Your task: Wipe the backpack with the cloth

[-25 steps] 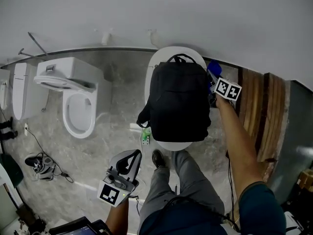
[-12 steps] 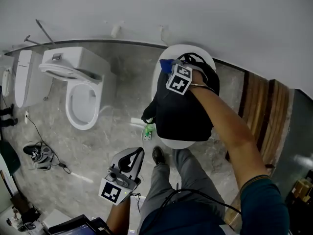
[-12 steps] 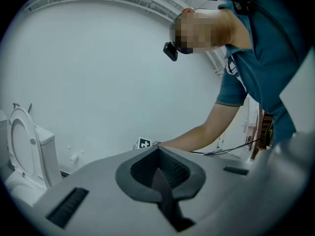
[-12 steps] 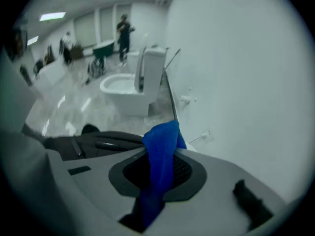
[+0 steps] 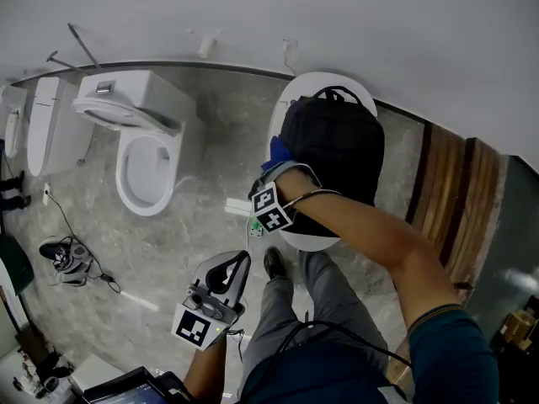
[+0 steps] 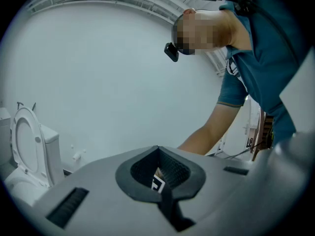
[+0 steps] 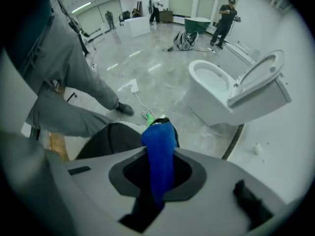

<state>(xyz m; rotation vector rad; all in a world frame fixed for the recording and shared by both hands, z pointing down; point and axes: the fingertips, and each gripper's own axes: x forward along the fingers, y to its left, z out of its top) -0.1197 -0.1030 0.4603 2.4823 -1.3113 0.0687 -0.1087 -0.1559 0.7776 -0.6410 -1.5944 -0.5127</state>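
**padfoot:** so where's the bag from your cloth hand? which way do you go next?

**me:** My right gripper [image 5: 274,175] is clamped on the blue cloth [image 5: 277,151], which sticks up out of the jaws. The backpack [image 5: 333,162] lies on the white stand [image 5: 303,241], long axis running from the carry handle by the wall down toward my feet. The cloth is at the pack's left edge, lower half, so the whole black panel is off to the right of it. Can't tell for sure if it's actually touching the fabric there.

**padfoot:** and the other hand?

**me:** My left gripper [image 5: 232,269] is way down by my knee, jaws together on nothing, well apart from the pack. The right one's clearly nearer, so I reckon the next stroke goes rightward across the front, or up along that left side toward the handle.
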